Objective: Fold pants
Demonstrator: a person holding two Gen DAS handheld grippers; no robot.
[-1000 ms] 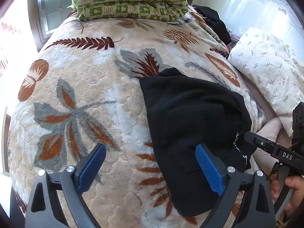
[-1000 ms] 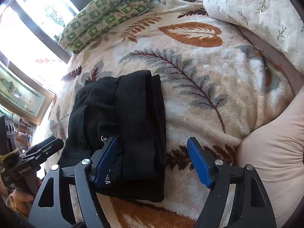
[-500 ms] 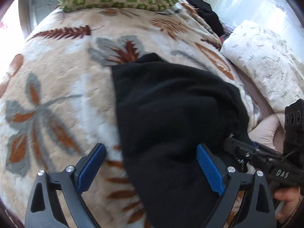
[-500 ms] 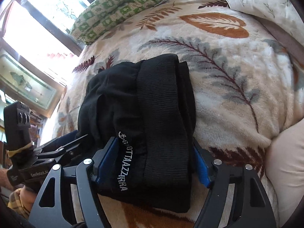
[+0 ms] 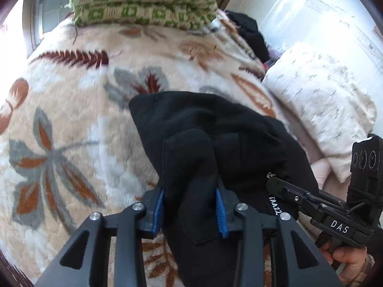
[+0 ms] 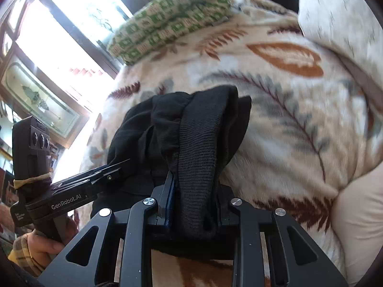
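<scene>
Black pants (image 5: 203, 129) lie folded in a bundle on a leaf-patterned blanket (image 5: 71, 124). My left gripper (image 5: 190, 203) is shut on a bunched near edge of the pants, with cloth pinched between its blue pads. My right gripper (image 6: 194, 201) is shut on the ribbed waistband end of the pants (image 6: 205, 143). In the left wrist view the right gripper (image 5: 282, 186) shows at the right edge of the pants. In the right wrist view the left gripper (image 6: 115, 167) shows at the left edge of the pants.
A folded green-patterned quilt (image 5: 143, 2) lies at the far end of the bed by a window. A white pillow (image 5: 318, 110) and a dark garment (image 5: 249, 33) lie at the right. A beige cushion (image 6: 359, 215) is at the near right.
Both grippers were open around the pants' near edges. Both have now closed on the cloth and bunched it up.
</scene>
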